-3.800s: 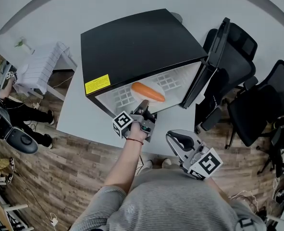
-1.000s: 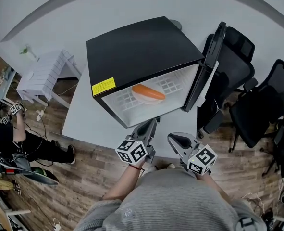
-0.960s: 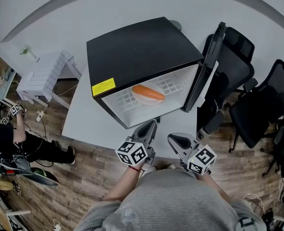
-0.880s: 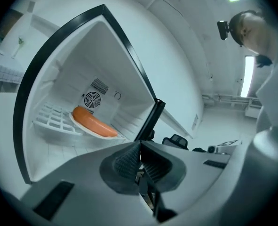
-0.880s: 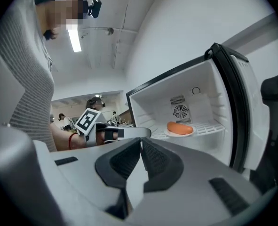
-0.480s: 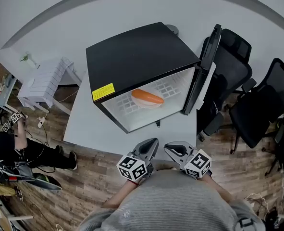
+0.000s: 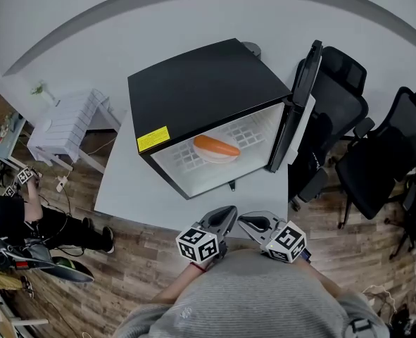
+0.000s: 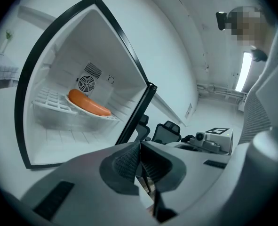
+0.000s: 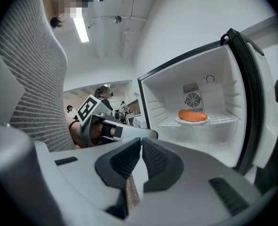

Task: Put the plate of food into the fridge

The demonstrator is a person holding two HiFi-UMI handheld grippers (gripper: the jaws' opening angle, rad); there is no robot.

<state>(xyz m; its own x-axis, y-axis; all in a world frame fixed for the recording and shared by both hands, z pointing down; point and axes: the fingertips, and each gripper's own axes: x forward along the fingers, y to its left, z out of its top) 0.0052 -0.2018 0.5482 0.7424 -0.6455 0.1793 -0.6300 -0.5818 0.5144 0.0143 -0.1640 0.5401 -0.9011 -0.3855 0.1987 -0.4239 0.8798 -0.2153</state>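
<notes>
A black mini fridge [image 7: 208,83] stands on a white table [image 7: 123,178] with its door [image 7: 295,104] swung open to the right. On its wire shelf lies a white plate [image 7: 211,154] with an orange sausage-shaped food [image 7: 217,146] [image 8: 88,103] [image 9: 192,115]. Both grippers hang close to the person's body, off the table's near edge and well short of the fridge. My left gripper [image 7: 227,214] [image 8: 139,150] is shut with nothing in it. My right gripper [image 7: 244,219] [image 9: 141,147] is also shut and empty.
Black office chairs [image 7: 348,104] crowd the right side behind the fridge door. A white slatted stand [image 7: 67,115] sits at the left. Another person [image 7: 24,210] is on the wood floor at the far left.
The left gripper has let go of the plate, which stays on the fridge shelf. Both grippers have drawn back from the fridge toward the body.
</notes>
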